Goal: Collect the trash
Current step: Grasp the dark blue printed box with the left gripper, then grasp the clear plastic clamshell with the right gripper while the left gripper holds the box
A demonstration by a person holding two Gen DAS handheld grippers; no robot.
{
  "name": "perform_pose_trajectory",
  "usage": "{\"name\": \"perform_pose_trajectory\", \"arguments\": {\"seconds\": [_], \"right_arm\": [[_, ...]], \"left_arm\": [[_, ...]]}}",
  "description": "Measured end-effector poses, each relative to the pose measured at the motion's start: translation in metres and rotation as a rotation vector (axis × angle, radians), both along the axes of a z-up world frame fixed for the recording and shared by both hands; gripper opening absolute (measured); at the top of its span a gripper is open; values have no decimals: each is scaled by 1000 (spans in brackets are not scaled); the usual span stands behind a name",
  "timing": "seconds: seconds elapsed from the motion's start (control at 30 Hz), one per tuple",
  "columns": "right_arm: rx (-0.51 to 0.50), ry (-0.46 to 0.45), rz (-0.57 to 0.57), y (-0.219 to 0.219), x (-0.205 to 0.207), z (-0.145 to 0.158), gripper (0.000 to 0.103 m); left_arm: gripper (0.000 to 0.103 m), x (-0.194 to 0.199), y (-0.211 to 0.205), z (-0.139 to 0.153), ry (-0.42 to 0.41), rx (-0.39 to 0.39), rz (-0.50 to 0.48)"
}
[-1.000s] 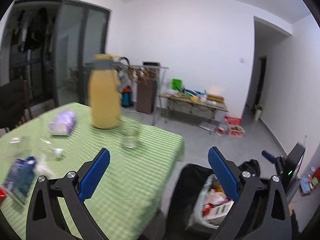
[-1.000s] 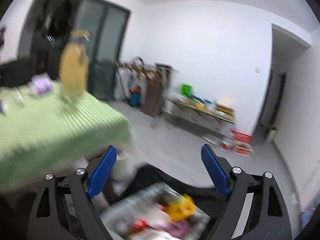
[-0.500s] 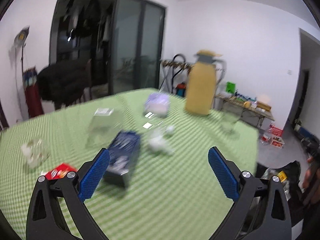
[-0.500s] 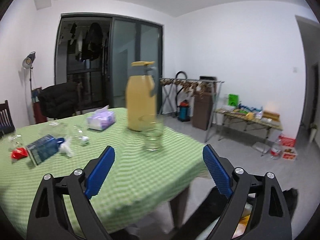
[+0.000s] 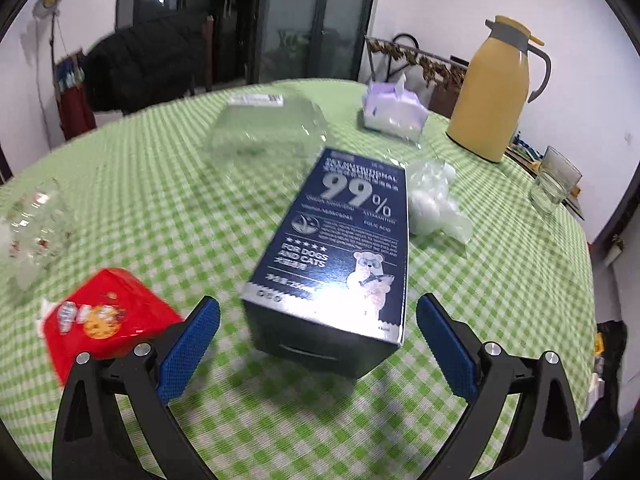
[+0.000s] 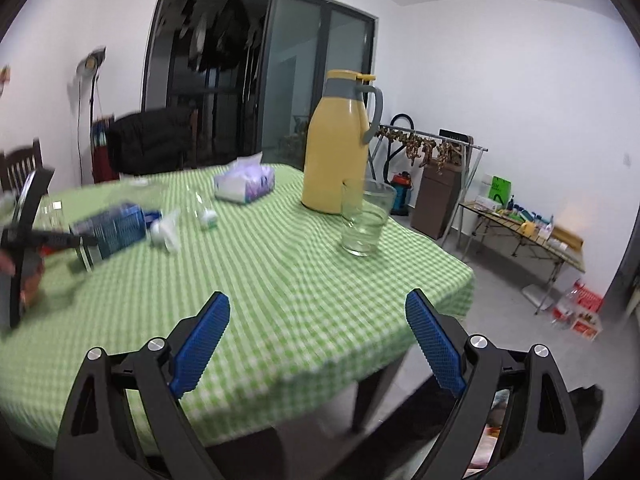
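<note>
glossy cardboard box (image 5: pixel 336 248), clear crinkled plastic wrapper (image 5: pixel 434 200), checked cloth tablecloth (image 5: pixel 500 280)

on the surface (image 5: pixel 500 280) a box (image 5: pixel 340 248) lies in the middle, a snack packet (image 5: pixel 100 316) to its left and a crumpled bag (image 5: pixel 434 200) touching its right side. behind the box sits a plastic lid (image 5: pixel 268 132); farther back right, a tissue pack (image 5: pixel 394 114), a jug (image 5: pixel 496 88) and a glass (image 5: pixel 554 186) near the edge.

Green-checked table (image 5: pixel 500 288) bears blue box (image 5: pixel 340 248), red packet (image 5: pixel 104 316), thermos (image 5: pixel 496 92), glass (image 5: pixel 554 186).
</note>
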State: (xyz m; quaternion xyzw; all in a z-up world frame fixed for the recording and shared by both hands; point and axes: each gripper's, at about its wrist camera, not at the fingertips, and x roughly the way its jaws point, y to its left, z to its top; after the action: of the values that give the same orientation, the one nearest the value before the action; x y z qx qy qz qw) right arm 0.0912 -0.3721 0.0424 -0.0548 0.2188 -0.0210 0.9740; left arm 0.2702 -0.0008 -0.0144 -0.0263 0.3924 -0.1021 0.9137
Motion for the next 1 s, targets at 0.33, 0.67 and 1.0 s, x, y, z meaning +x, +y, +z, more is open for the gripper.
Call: {"name": "perform_pose_trajectory", "arguments": {"seconds": [0.33, 0.67, 1.0], "right_arm": [[74, 58, -60, -35, -2, -16, 86], [69, 63, 15, -6, 12, -4, 86], [358, 131, 310, 83, 105, 33, 86]], "left_arm": [[62, -25, -9, 17, -73, -10, -59], [59, -86, 51, 99, -389, -58, 118], [59, -88, 157, 81, -410, -408, 378]]}}
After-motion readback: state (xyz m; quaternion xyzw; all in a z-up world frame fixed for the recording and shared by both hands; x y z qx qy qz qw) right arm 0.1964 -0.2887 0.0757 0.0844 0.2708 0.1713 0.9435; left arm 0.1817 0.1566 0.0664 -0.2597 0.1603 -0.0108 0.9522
